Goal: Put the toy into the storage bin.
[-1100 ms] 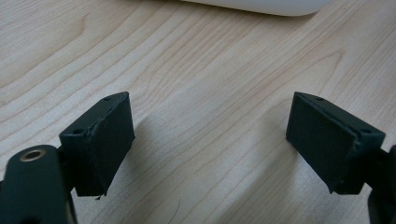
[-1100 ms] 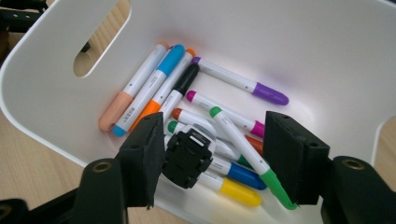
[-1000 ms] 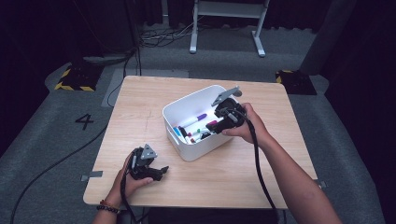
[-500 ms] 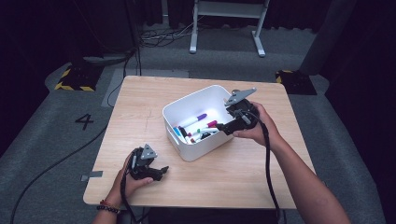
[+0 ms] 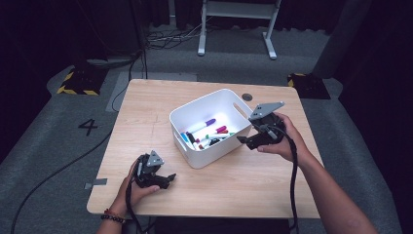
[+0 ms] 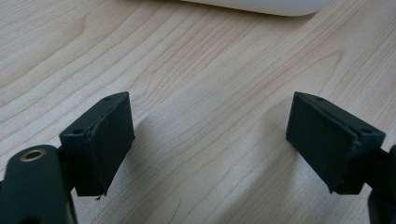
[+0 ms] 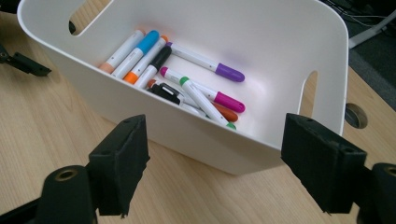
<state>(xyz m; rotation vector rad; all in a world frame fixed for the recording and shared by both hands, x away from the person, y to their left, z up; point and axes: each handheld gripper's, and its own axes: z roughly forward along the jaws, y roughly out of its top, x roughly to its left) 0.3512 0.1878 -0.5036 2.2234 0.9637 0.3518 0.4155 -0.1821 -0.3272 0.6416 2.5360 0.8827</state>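
The left gripper point(image 5: 167, 179) rests low on the desk point(image 5: 146, 112), near its front edge, its jaws apart and bare. Just right of it stands the white bin point(image 5: 195, 158) with the markers point(image 5: 207, 134) lying inside. The right gripper point(image 5: 241, 141) hangs beside the bin's right wall, its jaws having just been opening, now wide apart with nothing between them.

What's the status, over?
Both grippers open, empty: left on the table, right beside the bin. Markers in bin. Nothing in the way.
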